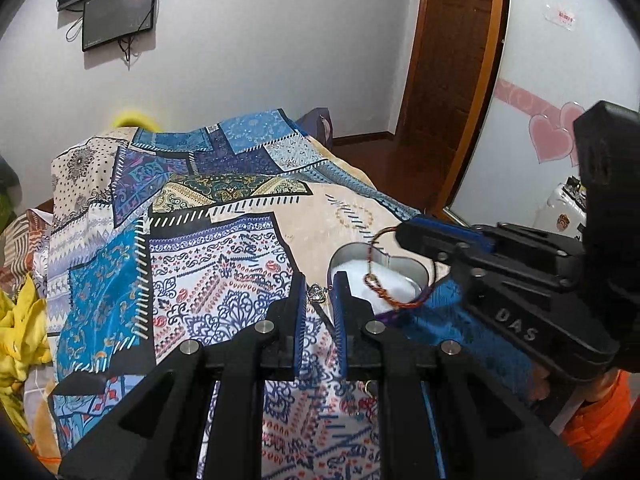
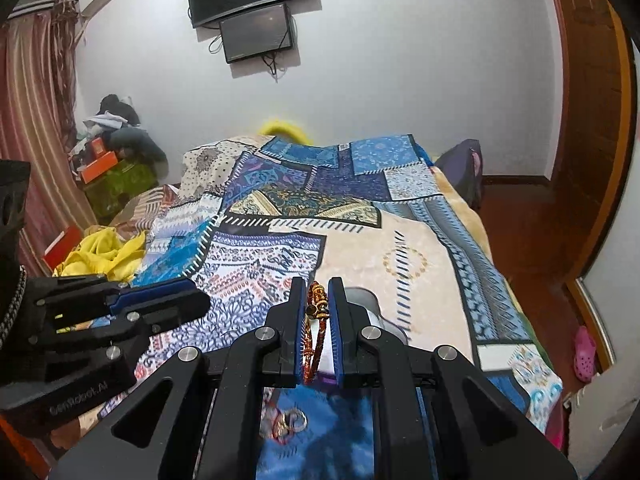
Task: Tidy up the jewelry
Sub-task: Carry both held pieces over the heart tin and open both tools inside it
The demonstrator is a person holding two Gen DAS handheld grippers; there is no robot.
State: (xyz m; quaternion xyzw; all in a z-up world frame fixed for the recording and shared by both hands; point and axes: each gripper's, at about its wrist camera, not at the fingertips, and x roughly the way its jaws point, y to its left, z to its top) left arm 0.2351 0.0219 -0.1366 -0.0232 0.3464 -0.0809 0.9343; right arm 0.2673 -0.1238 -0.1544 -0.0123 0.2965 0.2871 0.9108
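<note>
Right claw (image 2: 318, 312) pinches bangle (image 2: 314, 344) over tin (image 1: 352, 256) rim; bedspread (image 1: 224, 248) beyond.

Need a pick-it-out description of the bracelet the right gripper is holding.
Start at the patchwork bedspread, then find the heart-shaped metal tin with white lining near its edge. Hanging over that tin from the right gripper is the bracelet: a thin red-and-gold braided loop, unlike the small silver pendant nearby.

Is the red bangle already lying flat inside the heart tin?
No, the bangle hangs from the right tongs above the heart tin, only its lower end dipping in.
</note>
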